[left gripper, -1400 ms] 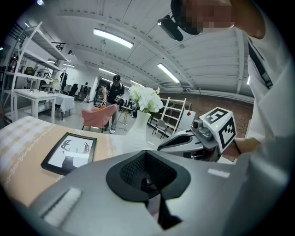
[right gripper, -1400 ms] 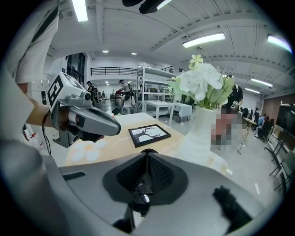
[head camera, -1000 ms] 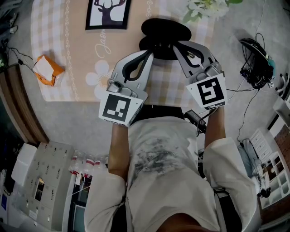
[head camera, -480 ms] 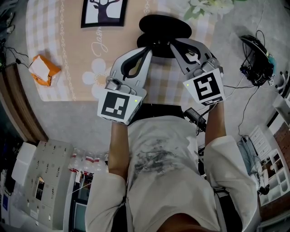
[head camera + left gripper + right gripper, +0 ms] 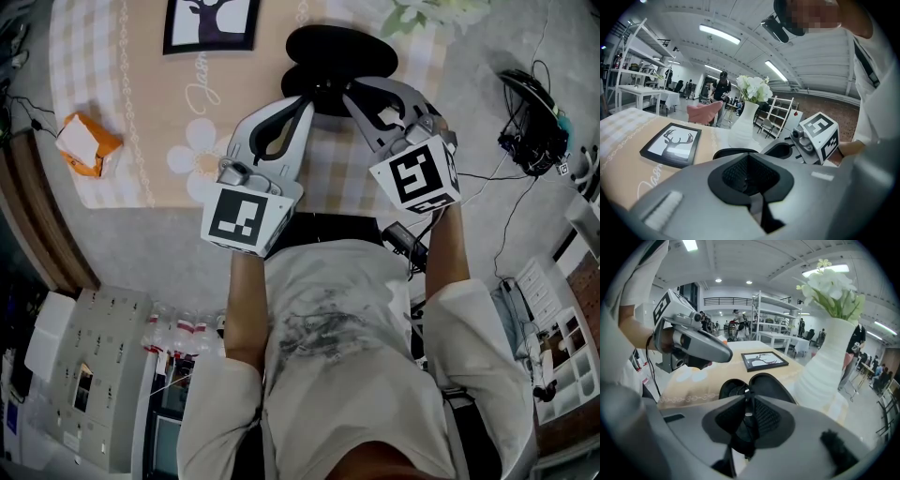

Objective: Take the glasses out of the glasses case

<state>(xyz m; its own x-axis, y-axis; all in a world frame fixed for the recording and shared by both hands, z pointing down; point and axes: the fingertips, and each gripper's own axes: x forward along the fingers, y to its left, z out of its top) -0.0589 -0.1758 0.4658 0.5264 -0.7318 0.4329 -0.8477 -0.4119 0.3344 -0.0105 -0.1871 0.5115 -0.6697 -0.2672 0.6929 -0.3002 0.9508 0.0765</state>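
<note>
Black oval case (image 5: pixel 337 52) open just beyond both jaws. Left gripper (image 5: pixel 306 105) closed; right gripper (image 5: pixel 748 399) just opening, thin dark piece (image 5: pixel 747 427) between. Beige checked cloth (image 5: pixel 141 112) beneath; shelves (image 5: pixel 760 319) beyond.

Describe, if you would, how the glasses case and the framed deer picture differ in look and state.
The glasses case is rounded; the framed deer picture is square-cornered. The case is black all over; the picture has a black frame round a pale print. The case lies open, its two halves spread; the picture lies flat in one piece. Both rest on the tablecloth.
</note>
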